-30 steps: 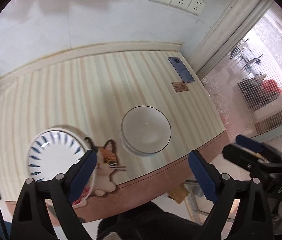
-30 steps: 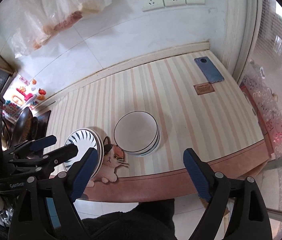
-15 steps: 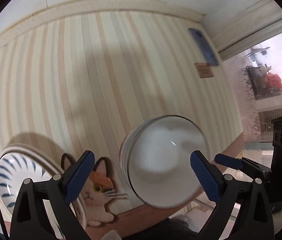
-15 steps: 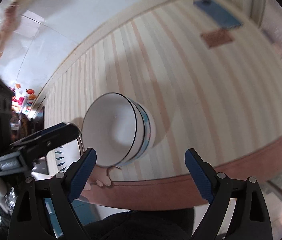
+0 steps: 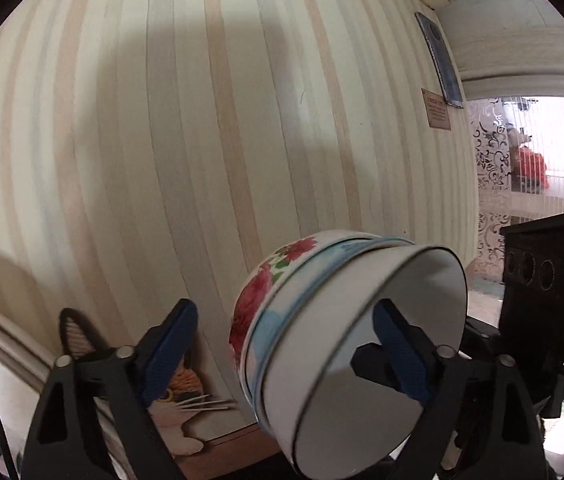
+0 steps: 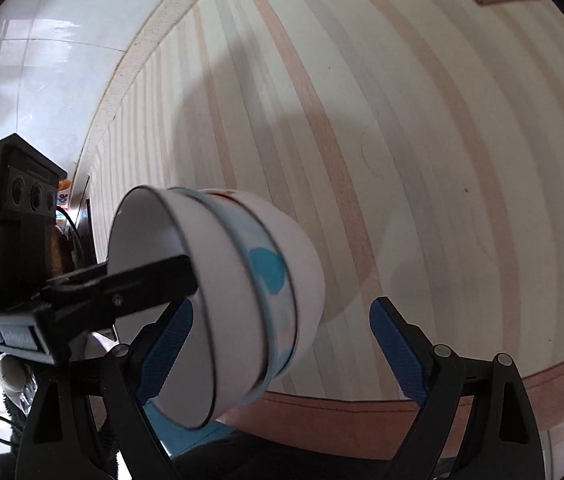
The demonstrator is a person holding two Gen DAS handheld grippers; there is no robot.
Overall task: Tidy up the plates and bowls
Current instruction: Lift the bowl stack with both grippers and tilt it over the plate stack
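The stack of nested bowls (image 5: 346, 344) sits at the near edge of the striped worktop (image 5: 202, 140), just right of the cat-shaped mat (image 5: 178, 400). The left claw (image 5: 290, 356) straddles its rim, right finger inside the top bowl, left finger outside; its jaws have just been closing, pads not visibly pressing. The right claw (image 6: 282, 348) stands wide open, gripping nothing, its left finger behind the stack

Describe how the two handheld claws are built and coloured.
Both claws are black plastic frames with silver screws. The left claw and the right claw each carry two ribbed blue finger pads. A boxy black housing with round ports and a green light sits behind the right one.
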